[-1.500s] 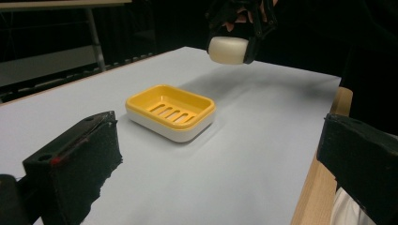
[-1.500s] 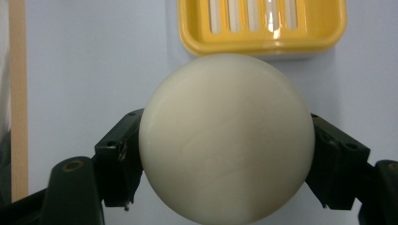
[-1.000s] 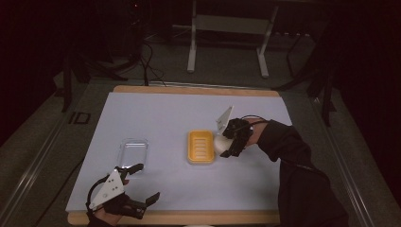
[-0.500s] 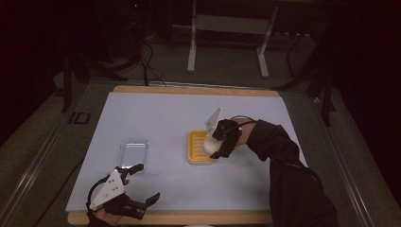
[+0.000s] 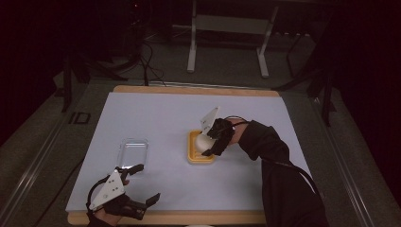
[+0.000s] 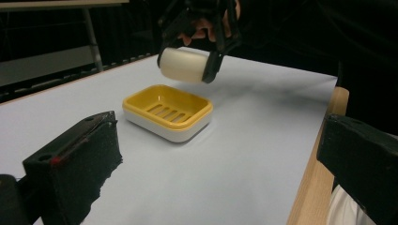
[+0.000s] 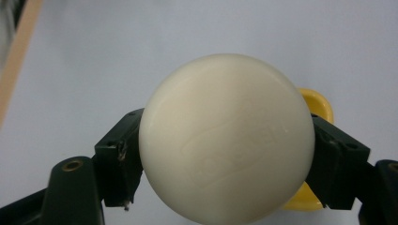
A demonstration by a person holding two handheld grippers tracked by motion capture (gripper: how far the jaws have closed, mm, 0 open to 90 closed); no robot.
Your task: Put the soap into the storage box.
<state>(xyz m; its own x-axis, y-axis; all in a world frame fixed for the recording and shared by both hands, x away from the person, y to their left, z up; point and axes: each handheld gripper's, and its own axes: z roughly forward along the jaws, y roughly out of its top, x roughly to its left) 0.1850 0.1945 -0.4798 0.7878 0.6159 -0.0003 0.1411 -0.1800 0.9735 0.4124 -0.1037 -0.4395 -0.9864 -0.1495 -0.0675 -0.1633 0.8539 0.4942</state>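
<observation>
**Soap carried over the dish, ready to go down**

Since a second ago the right gripper (image 5: pixel 206 147) has travelled leftward from beside the soap dish (image 5: pixel 199 155) to a spot directly above it, carrying the bar of soap (image 5: pixel 203 142); the left gripper (image 5: pixel 142 184) has not shifted.

From the high view, the dish sits a little right of the middle of the surface (image 5: pixel 156 118), nearer the front edge than the back. The right gripper hangs over it with the pale soap clamped between its jaws. A clear lid (image 5: pixel 133 152) lies to the left of the dish, apart from it. The left gripper rests by the front-left corner, jaws spread wide and holding nothing.

The left gripper view shows its own two jaws far apart in the foreground. Beyond them the yellow soap dish (image 6: pixel 167 110) stands empty, its slotted floor bare, and the soap (image 6: pixel 182 65) hovers above its far side, clear of the rim.

In the right gripper view the jaws press the soap (image 7: pixel 226 140) from both sides, and a corner of the dish (image 7: pixel 319 105) peeps out behind it.

I judge the step to be placing the soap in the dish. The next move calls for a straight descent, keeping the bar level and centred over the slots, then opening the jaws once it rests on the floor.
</observation>
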